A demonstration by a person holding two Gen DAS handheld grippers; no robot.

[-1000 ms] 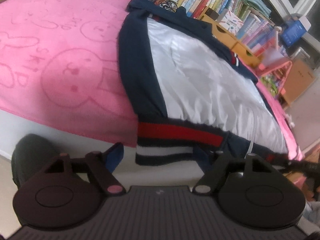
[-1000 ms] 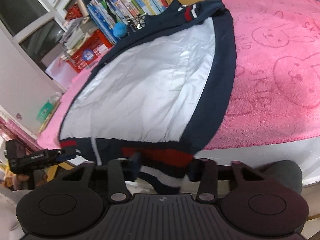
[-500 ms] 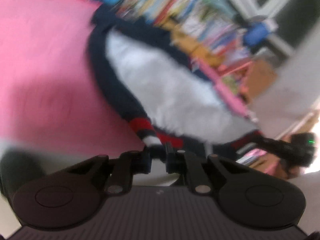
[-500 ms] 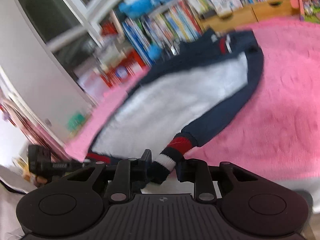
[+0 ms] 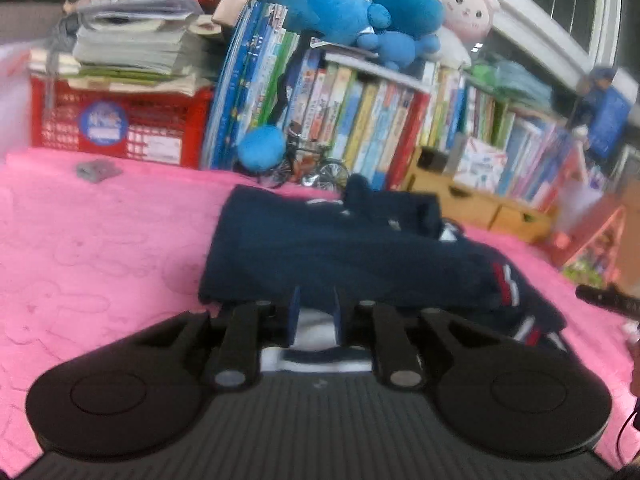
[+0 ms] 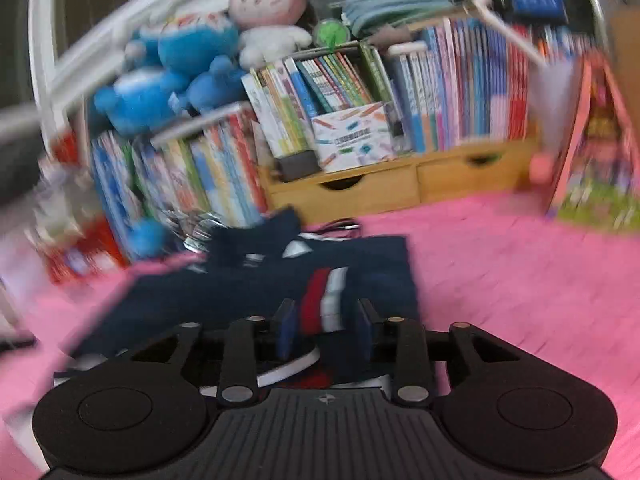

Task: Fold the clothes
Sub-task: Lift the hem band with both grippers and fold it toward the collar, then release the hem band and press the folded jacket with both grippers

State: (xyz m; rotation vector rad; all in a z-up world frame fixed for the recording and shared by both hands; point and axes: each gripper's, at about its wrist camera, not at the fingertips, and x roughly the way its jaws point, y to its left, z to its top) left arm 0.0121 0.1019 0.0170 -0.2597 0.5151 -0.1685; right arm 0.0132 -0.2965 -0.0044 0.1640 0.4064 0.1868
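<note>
A navy jacket (image 5: 344,256) lies folded over on itself on the pink blanket (image 5: 100,248), its navy outside up. My left gripper (image 5: 316,314) hovers at its near edge with the jaws opening. The white and navy striped hem (image 5: 316,362) sits between and under the fingers, and the pads do not press on it. In the right wrist view the jacket (image 6: 224,296) reaches toward the shelf. My right gripper (image 6: 325,330) has its jaws opening around a red and white striped cuff (image 6: 324,304), which lies loose between the fingers.
Behind the blanket stands a bookshelf (image 5: 380,120) with blue plush toys (image 5: 352,4) on top. A red crate (image 5: 120,128) holds stacked papers at the left. A toy bicycle (image 5: 308,168) and wooden drawers (image 6: 400,188) sit just past the jacket's collar.
Both grippers shut on the striped hem at the near edge and carried it up over the jacket toward the shelf. The white lining is now covered, and both jaws have parted.
</note>
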